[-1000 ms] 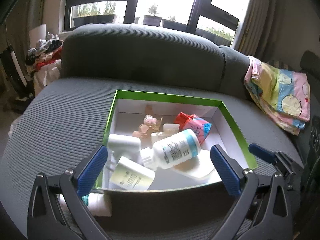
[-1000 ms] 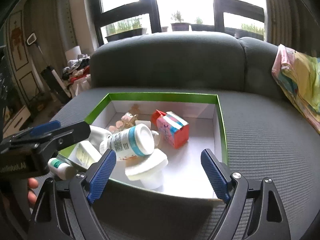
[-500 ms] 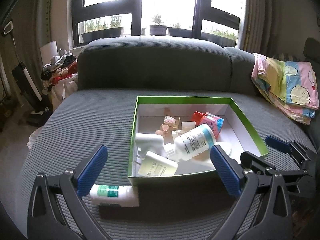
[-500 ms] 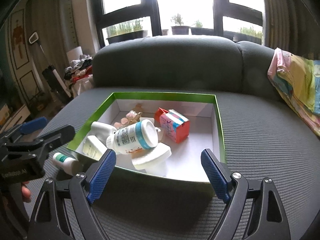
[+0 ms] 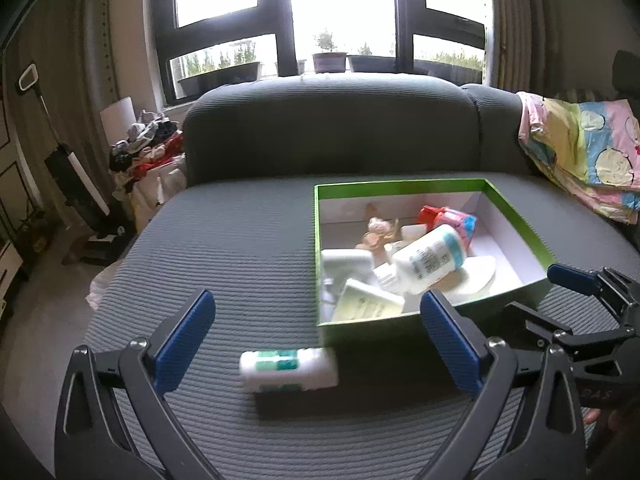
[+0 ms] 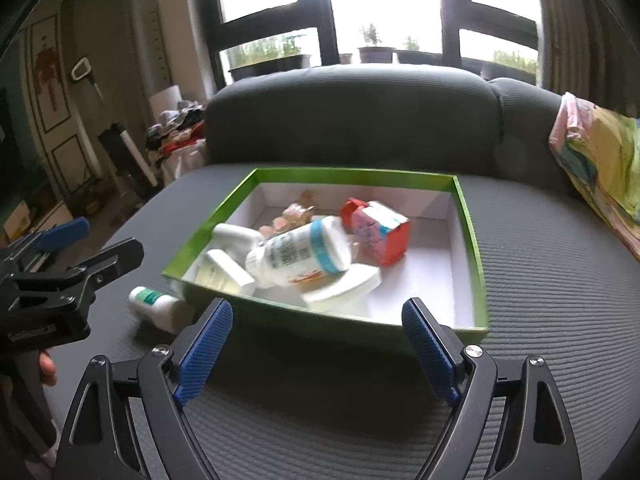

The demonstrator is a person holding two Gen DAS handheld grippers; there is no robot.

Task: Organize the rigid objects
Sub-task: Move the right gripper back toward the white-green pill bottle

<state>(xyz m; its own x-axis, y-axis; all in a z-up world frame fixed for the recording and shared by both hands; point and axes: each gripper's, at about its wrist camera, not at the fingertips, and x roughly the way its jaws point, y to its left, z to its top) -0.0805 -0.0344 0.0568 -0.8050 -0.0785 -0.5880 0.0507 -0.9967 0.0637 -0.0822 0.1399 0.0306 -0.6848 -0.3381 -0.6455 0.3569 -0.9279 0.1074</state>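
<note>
Sofa (image 5: 240, 248) carries green box (image 5: 516, 220), already full of bottles and carton (image 6: 380, 232). One bottle (image 5: 288, 370) lies outside, just beside box's near-left corner. Left gripper (image 5: 316, 348) wide open, empty, bottle between its fingers' line. Right gripper (image 6: 316, 354) wide open, empty, before box. Step judged: fetching stray bottle. Next: lower left gripper, close across bottle, lift into box.

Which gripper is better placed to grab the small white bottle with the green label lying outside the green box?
Left. The white green-labelled bottle lies between the left gripper open jaws; the right gripper faces the green box.
</note>
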